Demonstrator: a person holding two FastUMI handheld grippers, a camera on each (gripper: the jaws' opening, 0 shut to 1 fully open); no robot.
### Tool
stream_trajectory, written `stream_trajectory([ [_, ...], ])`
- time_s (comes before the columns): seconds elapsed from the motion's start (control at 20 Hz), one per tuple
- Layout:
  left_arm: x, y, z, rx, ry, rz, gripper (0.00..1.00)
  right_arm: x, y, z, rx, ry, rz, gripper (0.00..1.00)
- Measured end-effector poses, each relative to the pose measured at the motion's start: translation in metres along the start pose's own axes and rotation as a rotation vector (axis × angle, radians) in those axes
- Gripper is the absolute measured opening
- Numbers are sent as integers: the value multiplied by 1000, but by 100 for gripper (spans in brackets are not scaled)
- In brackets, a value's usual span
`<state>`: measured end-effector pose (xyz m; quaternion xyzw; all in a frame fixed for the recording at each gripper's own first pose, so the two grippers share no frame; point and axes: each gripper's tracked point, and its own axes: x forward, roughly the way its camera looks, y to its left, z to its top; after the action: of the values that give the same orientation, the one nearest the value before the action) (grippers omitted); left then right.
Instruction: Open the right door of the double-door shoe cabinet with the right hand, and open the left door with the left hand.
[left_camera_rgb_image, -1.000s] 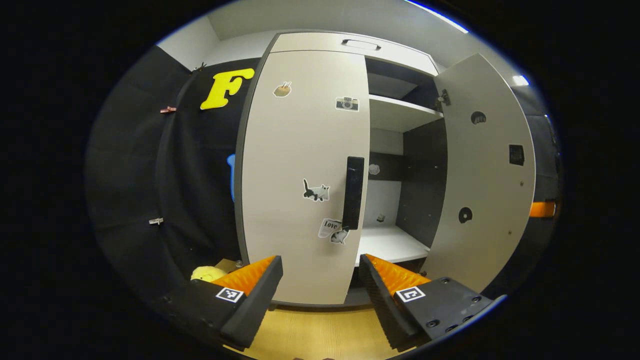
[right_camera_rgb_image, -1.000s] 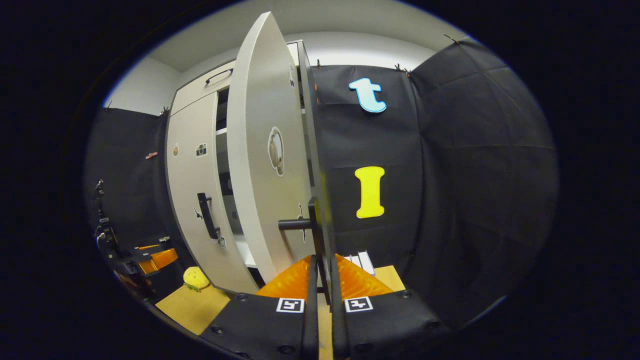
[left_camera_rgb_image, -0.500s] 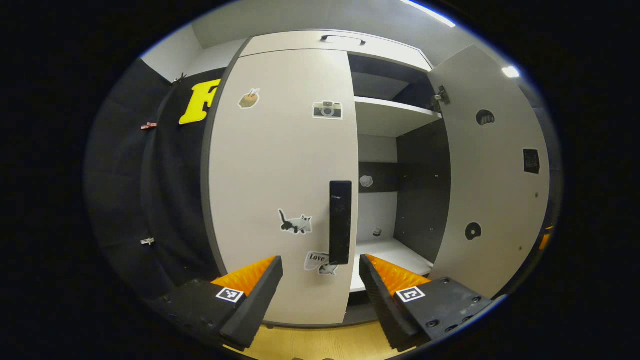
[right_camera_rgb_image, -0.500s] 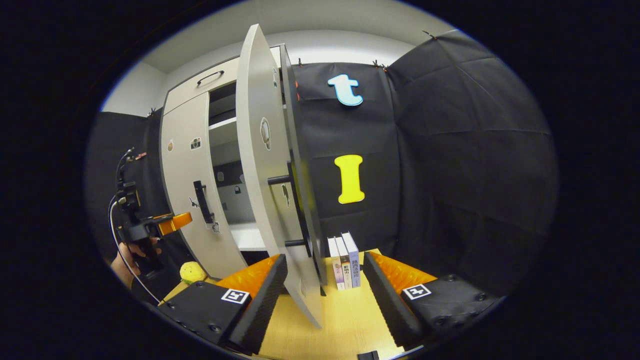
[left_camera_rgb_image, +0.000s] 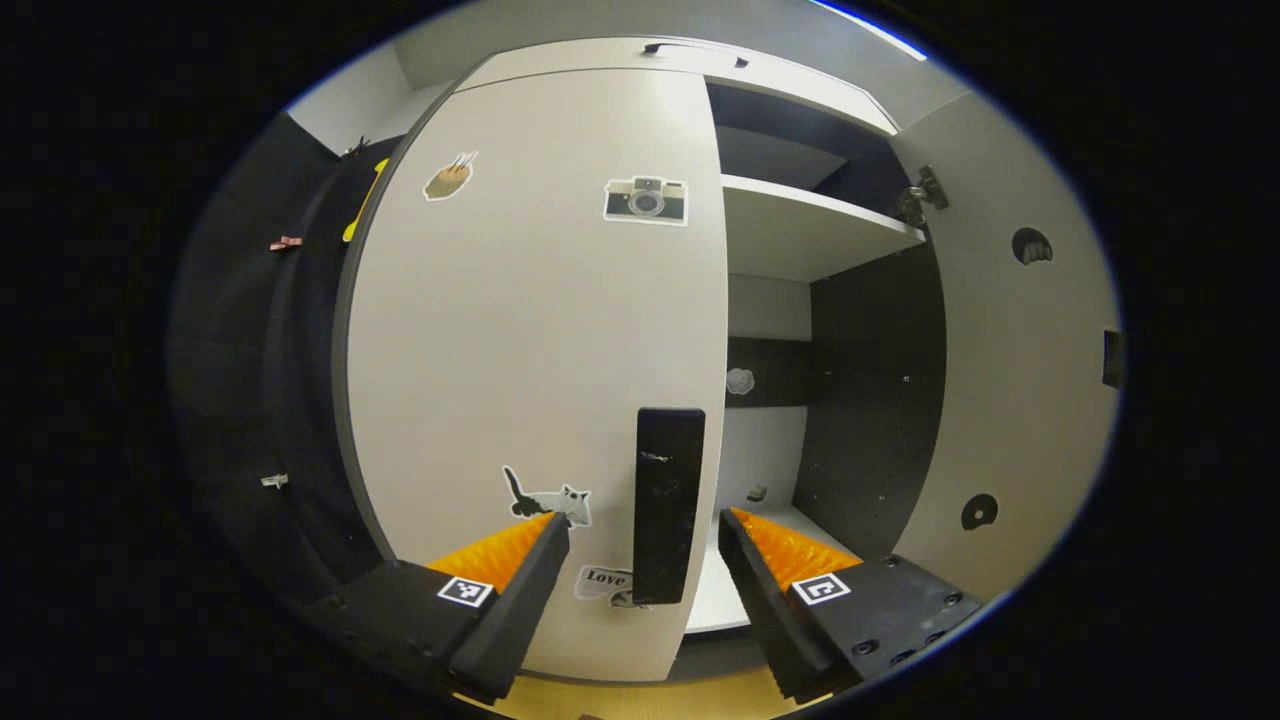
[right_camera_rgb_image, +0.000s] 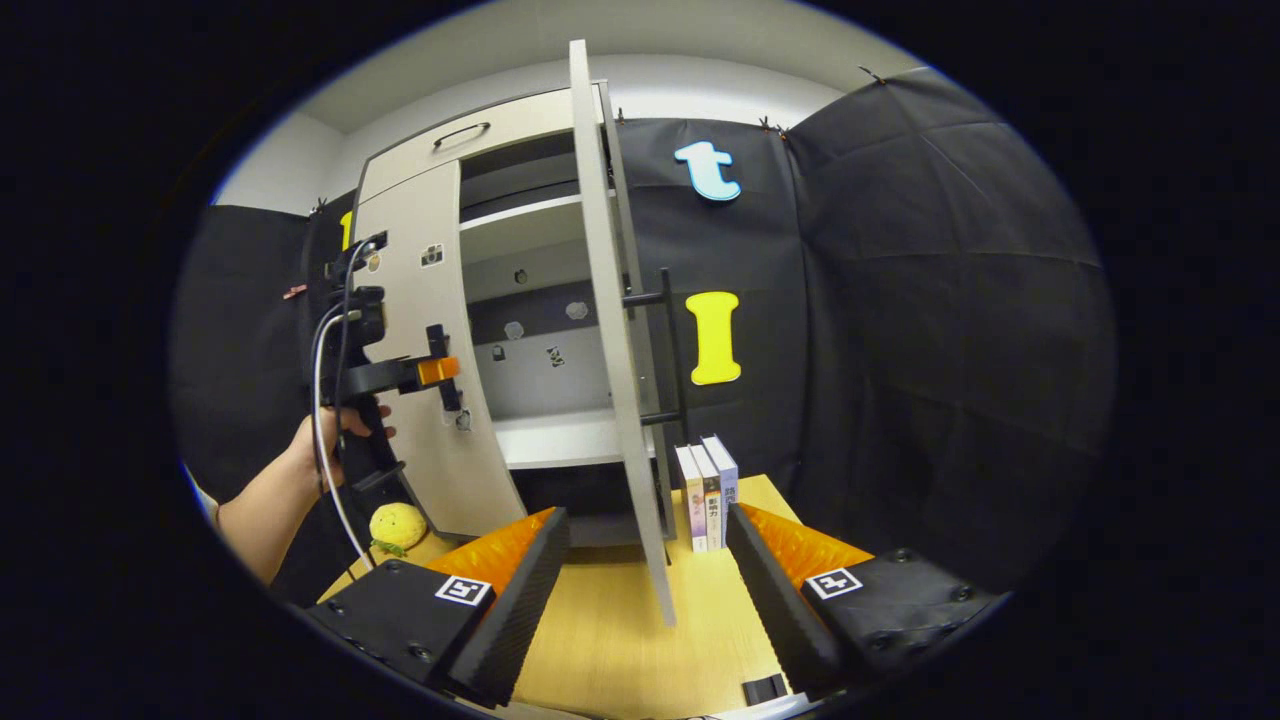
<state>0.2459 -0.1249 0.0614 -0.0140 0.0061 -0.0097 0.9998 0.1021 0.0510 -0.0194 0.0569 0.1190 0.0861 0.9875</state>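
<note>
One upright left door handle (left_camera_rgb_image: 668, 505) between spread jaws

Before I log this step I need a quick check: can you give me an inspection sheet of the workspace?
Surface: wooden tabletop, bare in front.
Job's things: right door open; left door closed, handle between the fingers.
Clutter: books, yellow plush toy.
Grippers: left hand-held gripper open; right hand-held gripper open, clear of the door.
Cables: cable on the left hand-held gripper.
Surroundings: black cloth wall.
</note>
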Motion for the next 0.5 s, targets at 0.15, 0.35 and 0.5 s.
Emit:
stream_trajectory([
  [0.15, 11, -1, -2, 1, 8, 6, 85, 2, 15, -2, 2, -12, 44, 98],
  [0.35, 17, -2, -12, -24, 40, 15, 60, 10, 36, 1, -9, -43, 105, 98],
  [0.5, 23, -6, -10, -27, 34, -10, 46, 9, 49, -10, -27, -28, 132, 98],
])
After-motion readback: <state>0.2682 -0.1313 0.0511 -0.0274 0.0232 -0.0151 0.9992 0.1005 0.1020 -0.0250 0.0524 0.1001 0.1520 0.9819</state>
